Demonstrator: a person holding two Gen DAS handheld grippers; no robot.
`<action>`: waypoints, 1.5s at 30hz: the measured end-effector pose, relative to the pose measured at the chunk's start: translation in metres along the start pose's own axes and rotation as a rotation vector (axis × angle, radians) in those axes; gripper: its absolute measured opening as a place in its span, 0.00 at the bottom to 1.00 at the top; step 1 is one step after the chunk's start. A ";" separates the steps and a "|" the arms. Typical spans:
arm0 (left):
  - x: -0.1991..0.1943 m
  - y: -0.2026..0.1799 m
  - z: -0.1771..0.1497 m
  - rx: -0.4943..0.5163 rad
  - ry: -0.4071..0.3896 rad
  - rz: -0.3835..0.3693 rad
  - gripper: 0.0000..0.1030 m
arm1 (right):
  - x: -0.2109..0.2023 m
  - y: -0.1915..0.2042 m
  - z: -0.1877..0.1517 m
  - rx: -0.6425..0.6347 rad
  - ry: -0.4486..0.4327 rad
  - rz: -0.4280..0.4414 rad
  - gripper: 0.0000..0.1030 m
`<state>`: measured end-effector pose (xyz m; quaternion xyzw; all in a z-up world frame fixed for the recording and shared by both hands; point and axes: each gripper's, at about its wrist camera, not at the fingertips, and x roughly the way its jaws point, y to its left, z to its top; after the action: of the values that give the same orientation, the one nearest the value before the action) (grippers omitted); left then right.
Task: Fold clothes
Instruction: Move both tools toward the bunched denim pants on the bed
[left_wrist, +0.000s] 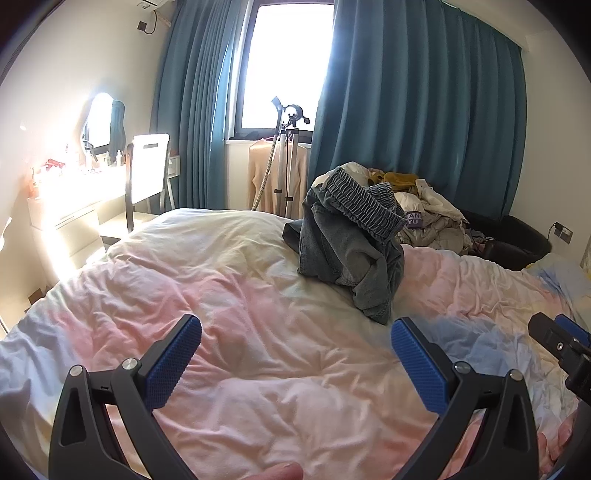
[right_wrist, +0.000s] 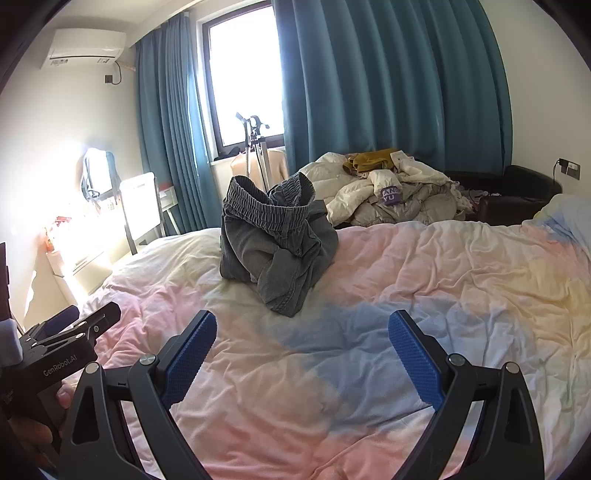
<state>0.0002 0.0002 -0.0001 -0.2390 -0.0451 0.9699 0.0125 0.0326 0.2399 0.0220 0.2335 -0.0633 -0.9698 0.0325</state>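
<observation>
Nearest the cameras, the left gripper (left_wrist: 295, 332) and the right gripper (right_wrist: 302, 328) both hang over the pastel duvet (left_wrist: 229, 295) with jaws spread as wide as they go and nothing between the blue pads (left_wrist: 173, 363). Beyond the fingertips, well apart from both, a crumpled pair of grey denim trousers (right_wrist: 275, 240) sits bunched on the duvet, elastic waistband uppermost. Behind the trousers, past the bed's far edge, lies a heap of pale clothes (right_wrist: 391, 195) topped by a mustard garment (right_wrist: 369, 158). Farther behind the trousers stand a garment steamer (left_wrist: 286, 162), teal curtains (left_wrist: 417, 110) and a bright window (left_wrist: 284, 62)
</observation>
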 end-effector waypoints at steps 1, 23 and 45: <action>0.000 0.000 0.000 0.002 -0.003 -0.001 1.00 | 0.000 0.000 0.000 0.000 -0.001 0.001 0.93; -0.005 -0.008 -0.003 0.031 -0.048 -0.030 1.00 | -0.003 -0.002 0.000 -0.006 -0.030 0.003 0.93; -0.051 -0.011 0.026 0.059 -0.022 -0.196 1.00 | -0.018 0.016 0.014 -0.033 -0.030 -0.050 0.93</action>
<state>0.0332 0.0063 0.0472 -0.2222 -0.0397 0.9675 0.1139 0.0421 0.2272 0.0448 0.2200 -0.0419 -0.9745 0.0110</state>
